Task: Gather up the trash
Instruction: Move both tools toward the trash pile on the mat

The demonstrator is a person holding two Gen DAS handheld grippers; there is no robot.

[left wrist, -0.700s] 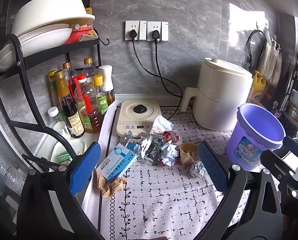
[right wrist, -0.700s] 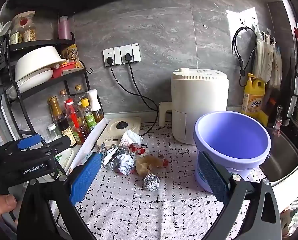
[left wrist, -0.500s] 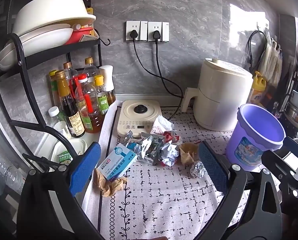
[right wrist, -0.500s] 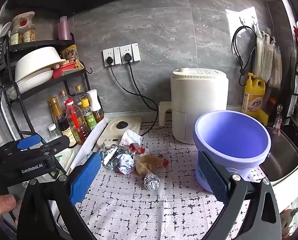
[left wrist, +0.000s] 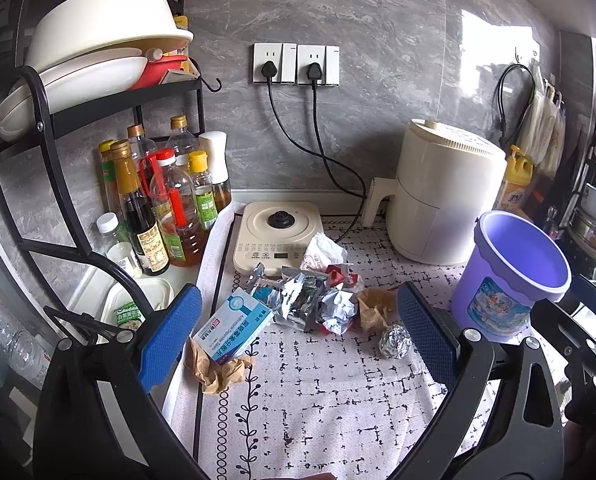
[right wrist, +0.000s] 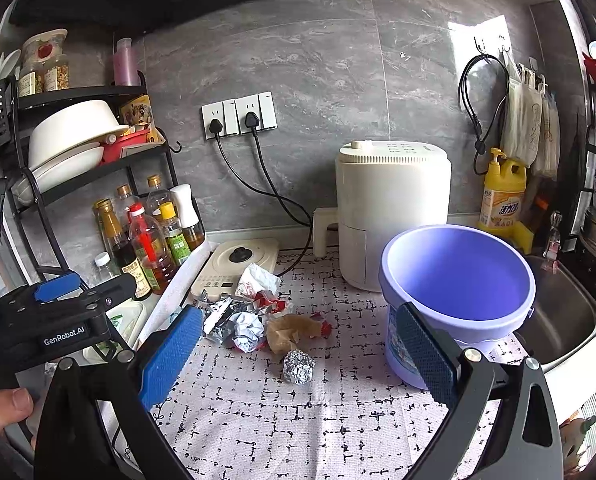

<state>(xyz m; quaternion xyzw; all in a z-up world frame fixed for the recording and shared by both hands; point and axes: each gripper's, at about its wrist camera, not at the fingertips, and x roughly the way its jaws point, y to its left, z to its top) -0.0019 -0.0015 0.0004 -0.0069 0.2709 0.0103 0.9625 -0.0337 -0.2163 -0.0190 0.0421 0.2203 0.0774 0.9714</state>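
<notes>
Both my left gripper (left wrist: 298, 334) and right gripper (right wrist: 294, 350) gape empty; round lilac plastic bucket (right wrist: 458, 276) bare inside (visibly), crumpled foil ball (right wrist: 298, 367) and scattered wrapper pile (left wrist: 318, 300) uncollected.

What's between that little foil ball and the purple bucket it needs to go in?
Nothing visible. The foil ball lies alone on the patterned mat, with bare mat between it and the purple bucket, whose mouth is open. The right gripper hangs open above the ball, holding nothing.
</notes>
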